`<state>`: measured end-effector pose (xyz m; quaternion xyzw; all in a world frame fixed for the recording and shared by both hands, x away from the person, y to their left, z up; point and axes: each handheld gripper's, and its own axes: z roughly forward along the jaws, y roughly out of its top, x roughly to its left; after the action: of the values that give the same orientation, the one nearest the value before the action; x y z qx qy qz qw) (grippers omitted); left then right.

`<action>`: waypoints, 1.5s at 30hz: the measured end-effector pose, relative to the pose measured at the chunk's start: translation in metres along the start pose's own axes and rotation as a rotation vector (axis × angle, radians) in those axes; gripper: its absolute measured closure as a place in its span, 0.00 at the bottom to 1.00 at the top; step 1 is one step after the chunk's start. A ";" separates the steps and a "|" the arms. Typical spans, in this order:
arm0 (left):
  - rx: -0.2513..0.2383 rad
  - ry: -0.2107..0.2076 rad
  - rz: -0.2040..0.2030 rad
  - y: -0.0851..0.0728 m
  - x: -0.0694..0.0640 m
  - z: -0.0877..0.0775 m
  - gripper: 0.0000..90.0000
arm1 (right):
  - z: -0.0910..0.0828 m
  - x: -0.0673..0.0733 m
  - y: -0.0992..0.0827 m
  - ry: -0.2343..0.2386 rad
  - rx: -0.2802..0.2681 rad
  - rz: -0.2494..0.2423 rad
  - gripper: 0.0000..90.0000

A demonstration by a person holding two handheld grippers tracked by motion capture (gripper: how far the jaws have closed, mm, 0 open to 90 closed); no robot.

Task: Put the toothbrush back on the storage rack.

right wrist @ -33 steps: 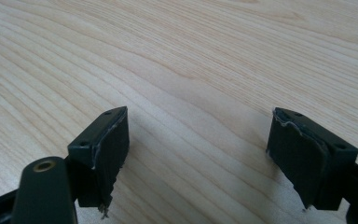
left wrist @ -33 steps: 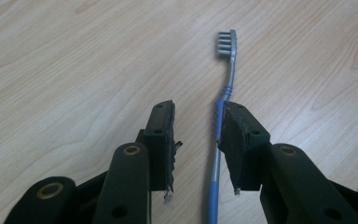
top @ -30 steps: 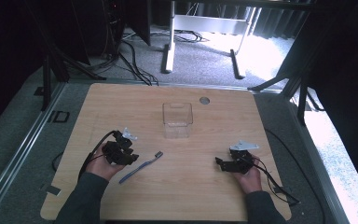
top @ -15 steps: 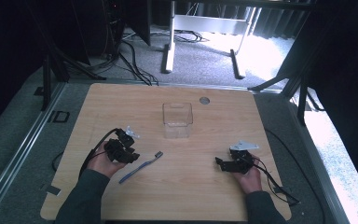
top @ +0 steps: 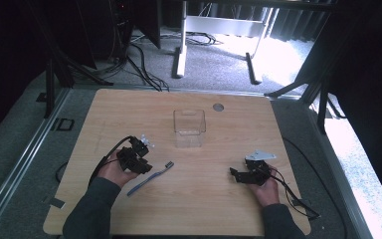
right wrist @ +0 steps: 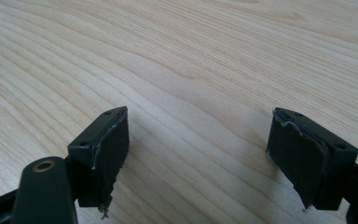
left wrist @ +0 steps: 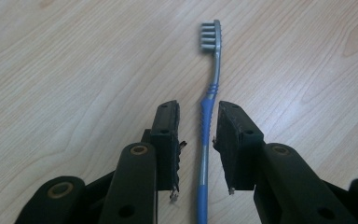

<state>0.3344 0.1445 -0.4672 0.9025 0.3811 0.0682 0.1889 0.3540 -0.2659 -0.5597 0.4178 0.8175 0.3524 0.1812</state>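
Note:
A blue and grey toothbrush (top: 151, 178) (left wrist: 213, 84) lies flat on the wooden table (top: 129, 109), bristle head pointing away from my left gripper. My left gripper (top: 143, 167) (left wrist: 199, 106) straddles the blue part of the handle. Its jaws have just been closing, and a narrow gap still shows on each side of the handle, so the pads are not pressing on it. My right gripper (top: 235, 175) (right wrist: 200, 112) rests low over bare wood at the right, jaws wide apart with nothing between them.
A clear plastic box (top: 189, 128) stands upright in the middle of the table, beyond both grippers. A small grey round disc (top: 218, 106) lies near the far edge. Cables trail from each gripper toward the table's near edge.
The left gripper has shifted slightly toward the toothbrush. The right hand and the toothbrush have not moved.

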 end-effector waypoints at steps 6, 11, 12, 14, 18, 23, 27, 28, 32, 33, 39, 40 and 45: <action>0.040 -0.011 0.006 0.003 -0.001 0.006 0.77 | 0.000 0.000 0.000 0.000 0.000 0.000 0.23; 0.069 -0.020 0.007 0.005 -0.002 0.011 0.77 | 0.000 0.000 0.000 0.000 0.001 0.000 0.23; 0.079 -0.020 0.013 0.006 -0.002 0.011 0.77 | 0.000 0.000 0.000 0.000 0.001 0.000 0.23; 0.093 -0.024 0.017 0.008 -0.001 0.013 0.77 | 0.000 0.000 0.000 0.000 0.001 0.000 0.23; 0.118 -0.031 0.013 0.010 0.000 0.017 0.78 | 0.000 0.000 0.000 0.000 0.001 0.000 0.23; 0.144 -0.047 -0.003 0.013 0.000 0.021 0.79 | 0.000 0.000 0.000 0.000 0.001 0.000 0.23; 0.171 -0.057 -0.018 0.016 0.000 0.025 0.79 | 0.000 0.000 0.000 0.000 0.001 0.000 0.23; 0.180 -0.059 -0.019 0.017 0.000 0.026 0.79 | 0.000 0.000 0.000 0.000 0.001 0.000 0.23; 0.203 -0.063 -0.021 0.020 -0.003 0.031 0.80 | 0.000 0.000 0.000 0.000 0.001 0.000 0.23; 0.212 -0.063 -0.020 0.020 -0.004 0.033 0.80 | 0.000 0.000 0.000 0.000 0.001 0.000 0.23; 0.230 -0.064 -0.010 0.022 -0.008 0.039 0.84 | 0.000 0.000 0.000 0.000 0.001 0.000 0.23; 0.236 -0.063 -0.007 0.023 -0.008 0.040 0.84 | 0.000 0.000 0.000 0.000 0.001 0.000 0.23; 0.253 -0.041 0.001 0.025 -0.011 0.044 0.85 | 0.000 0.000 0.000 0.000 0.001 0.000 0.23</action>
<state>0.3551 0.1085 -0.4982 0.9205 0.3823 0.0010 0.0811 0.3540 -0.2659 -0.5596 0.4178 0.8177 0.3521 0.1813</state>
